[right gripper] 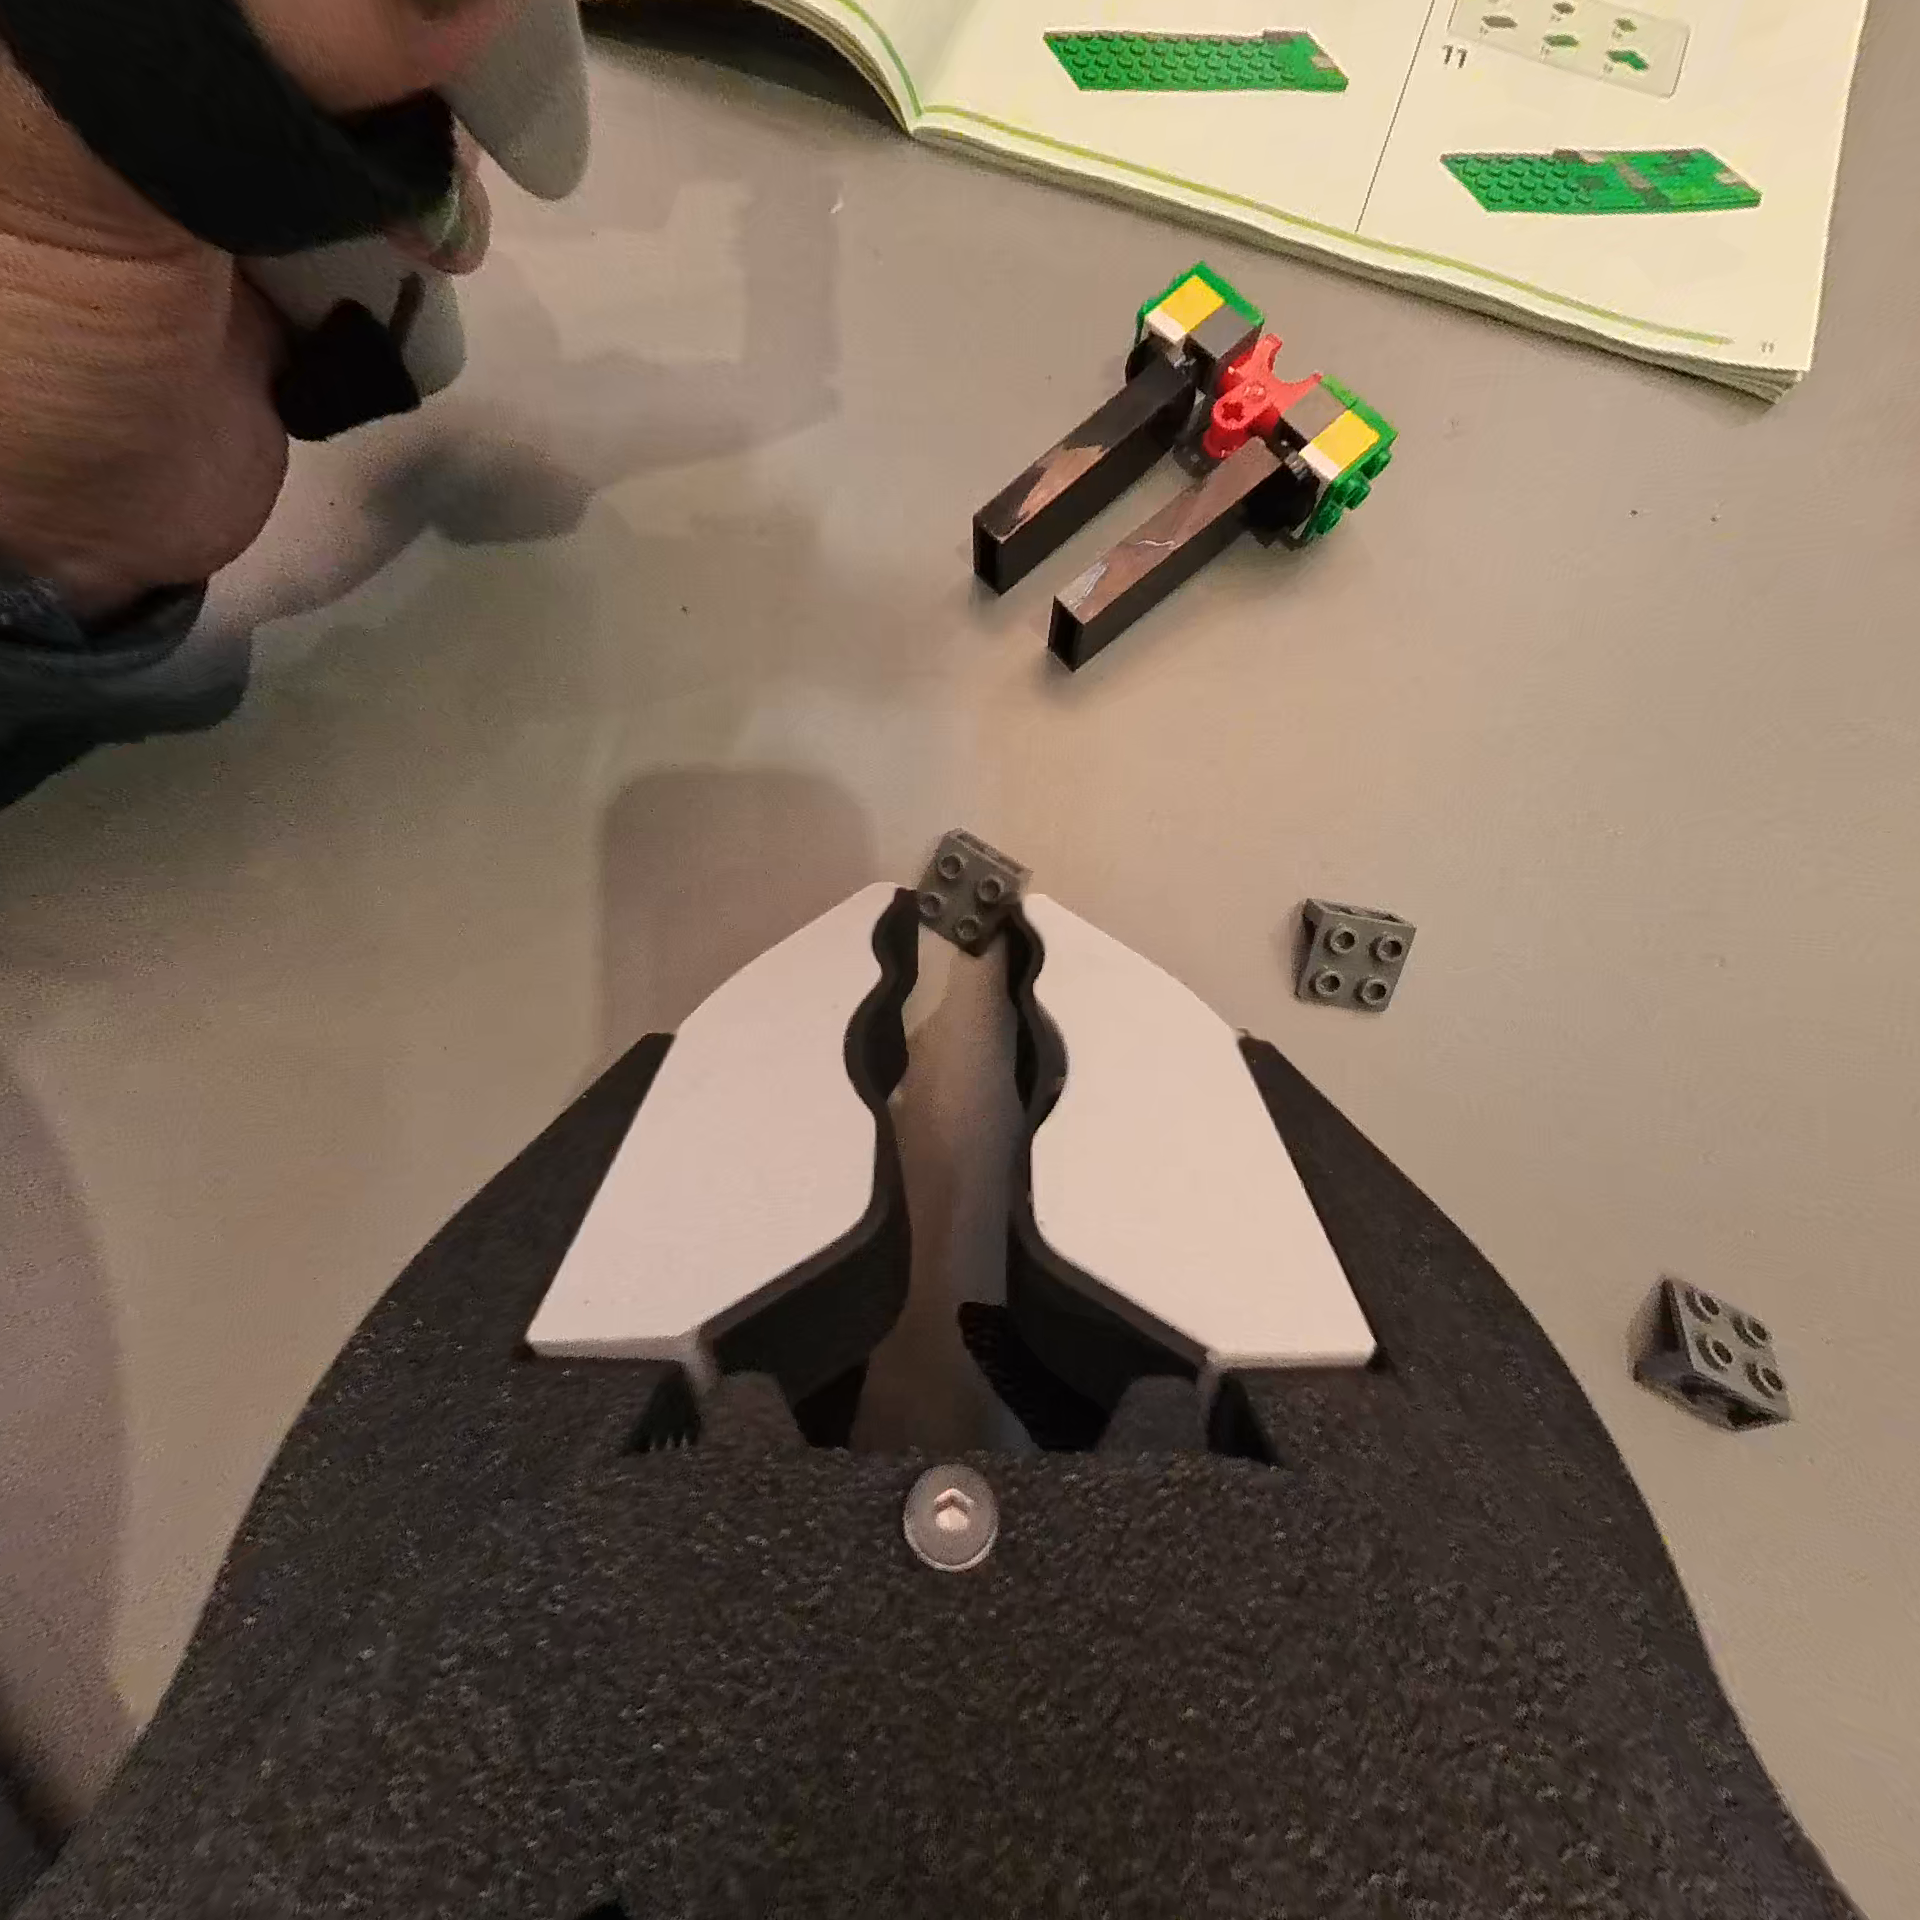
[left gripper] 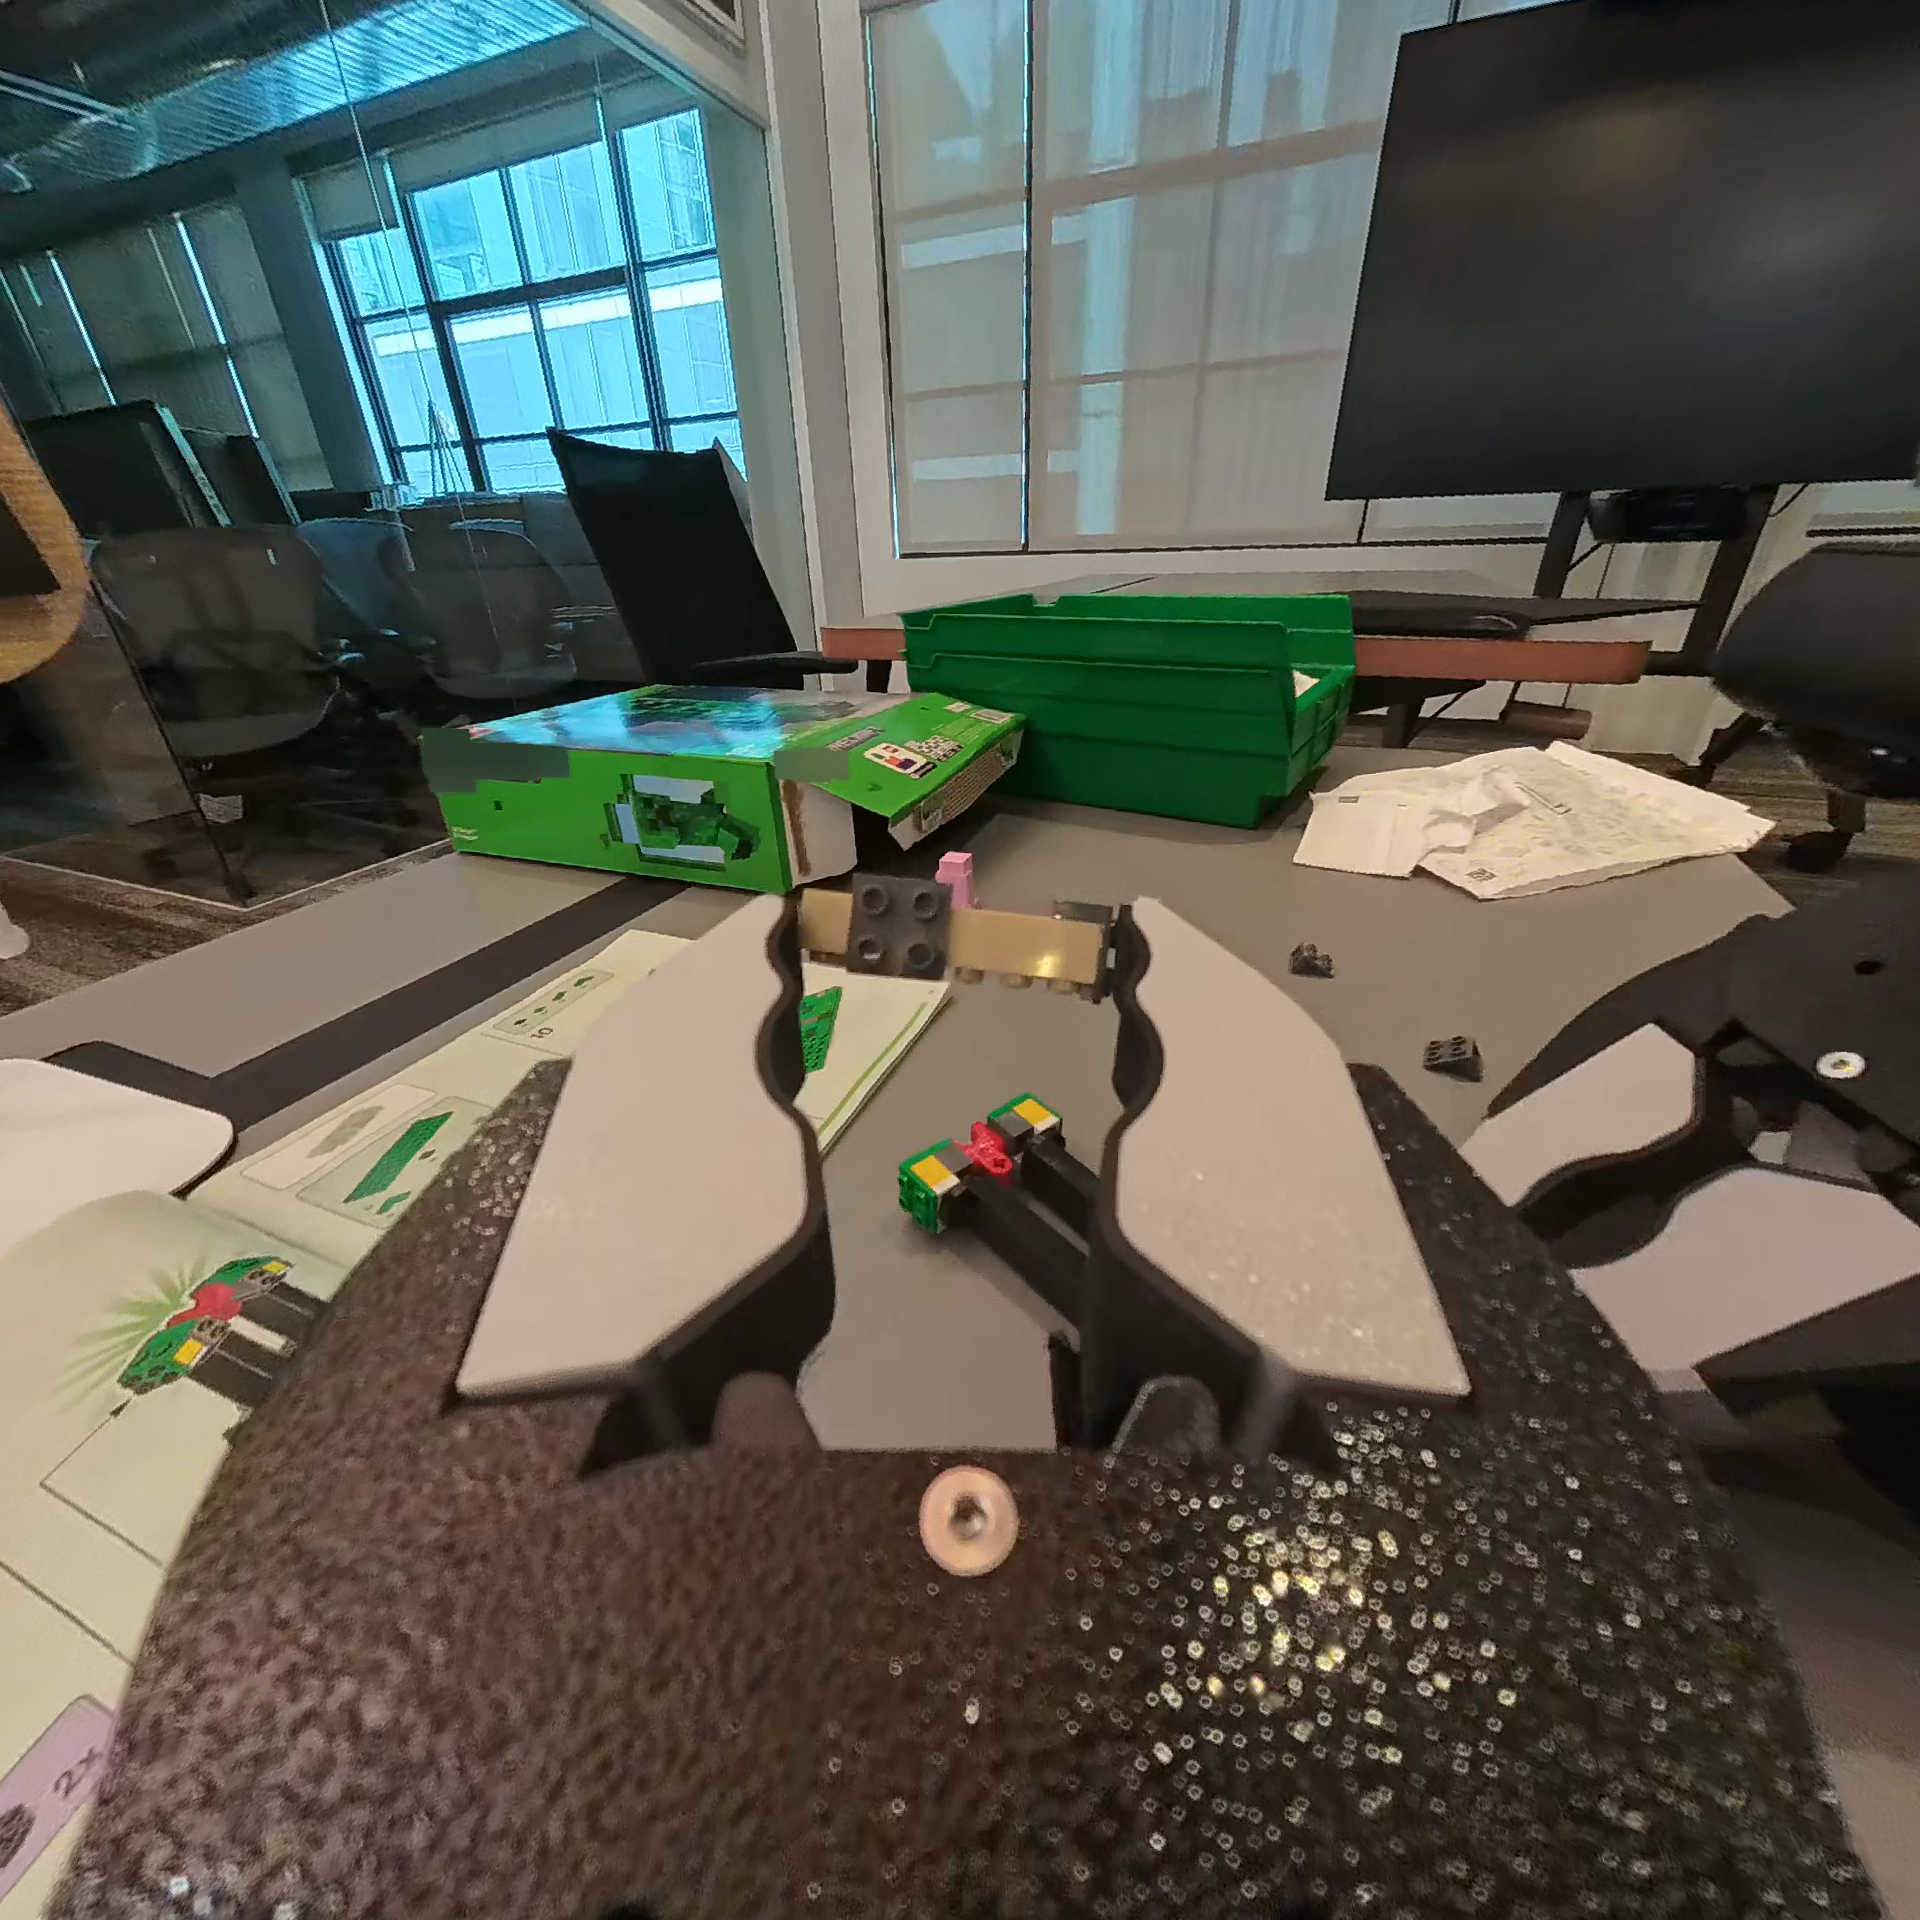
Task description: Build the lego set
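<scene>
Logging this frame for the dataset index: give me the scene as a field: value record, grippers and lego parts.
left gripper: shut on tan plate assembly with a dark grey 2x2 piece on it, held above the table
right gripper: shut on grey 2x2 piece at its tips
loose parts: two more grey bracket pieces on the table right of the right gripper
sub-build: green, yellow, red and black assembly lying on the table
manual: instruction booklet open beyond the sub-build
background: green set box, stacked green bins
</scene>
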`<state>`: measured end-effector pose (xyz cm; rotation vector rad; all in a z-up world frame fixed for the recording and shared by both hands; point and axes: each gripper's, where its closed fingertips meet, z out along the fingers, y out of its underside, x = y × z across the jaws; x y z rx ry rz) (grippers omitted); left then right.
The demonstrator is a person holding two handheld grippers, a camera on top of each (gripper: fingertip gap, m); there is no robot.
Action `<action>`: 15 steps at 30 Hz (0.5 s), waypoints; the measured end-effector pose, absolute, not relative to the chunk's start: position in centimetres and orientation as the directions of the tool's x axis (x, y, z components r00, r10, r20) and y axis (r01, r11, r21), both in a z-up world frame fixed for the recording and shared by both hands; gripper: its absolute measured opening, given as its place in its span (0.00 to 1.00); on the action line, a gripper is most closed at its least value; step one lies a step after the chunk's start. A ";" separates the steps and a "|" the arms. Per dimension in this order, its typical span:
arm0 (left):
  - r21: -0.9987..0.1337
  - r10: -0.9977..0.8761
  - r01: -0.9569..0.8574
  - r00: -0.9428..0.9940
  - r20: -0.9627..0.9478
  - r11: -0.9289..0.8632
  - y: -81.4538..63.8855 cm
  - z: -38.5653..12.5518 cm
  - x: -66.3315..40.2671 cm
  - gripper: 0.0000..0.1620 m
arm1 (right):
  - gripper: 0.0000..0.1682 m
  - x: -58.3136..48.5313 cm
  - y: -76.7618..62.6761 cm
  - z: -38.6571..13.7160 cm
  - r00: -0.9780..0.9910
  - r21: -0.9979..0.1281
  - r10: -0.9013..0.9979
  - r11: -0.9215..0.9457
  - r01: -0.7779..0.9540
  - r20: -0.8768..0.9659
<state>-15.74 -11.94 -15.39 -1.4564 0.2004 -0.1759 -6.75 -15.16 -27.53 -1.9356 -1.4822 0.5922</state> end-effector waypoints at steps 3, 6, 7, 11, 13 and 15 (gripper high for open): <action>-0.994 -0.249 0.011 0.968 -0.017 0.111 -12.0 -15.3 -15.8 0.35 | 0.09 -6.8 -15.0 -27.5 0.254 -0.707 0.967 -0.154 0.690 0.037; -0.992 -0.279 0.016 0.960 -0.020 0.128 -12.1 -15.1 -15.6 0.35 | 0.09 -7.0 -14.6 -27.2 0.225 -0.720 0.971 -0.101 0.687 0.078; -0.991 -0.290 0.020 0.957 -0.020 0.134 -12.2 -15.0 -15.5 0.35 | 0.09 -7.1 -14.4 -26.9 0.220 -0.731 0.972 -0.088 0.677 0.087; -0.977 -0.426 0.125 0.904 0.041 0.171 -12.9 -14.0 -14.8 0.35 | 0.09 -7.8 -13.6 -24.2 0.205 -0.810 0.972 -0.027 0.585 0.116; -0.949 -0.565 0.249 0.819 0.100 0.192 -14.0 -12.9 -14.0 0.35 | 0.09 -8.4 -13.5 -21.8 0.176 -0.867 0.975 0.028 0.498 0.133; -0.905 -0.703 0.391 0.691 0.169 0.166 -15.2 -11.8 -13.5 0.35 | 0.09 -9.0 -13.7 -19.0 0.138 -0.918 0.979 0.088 0.387 0.153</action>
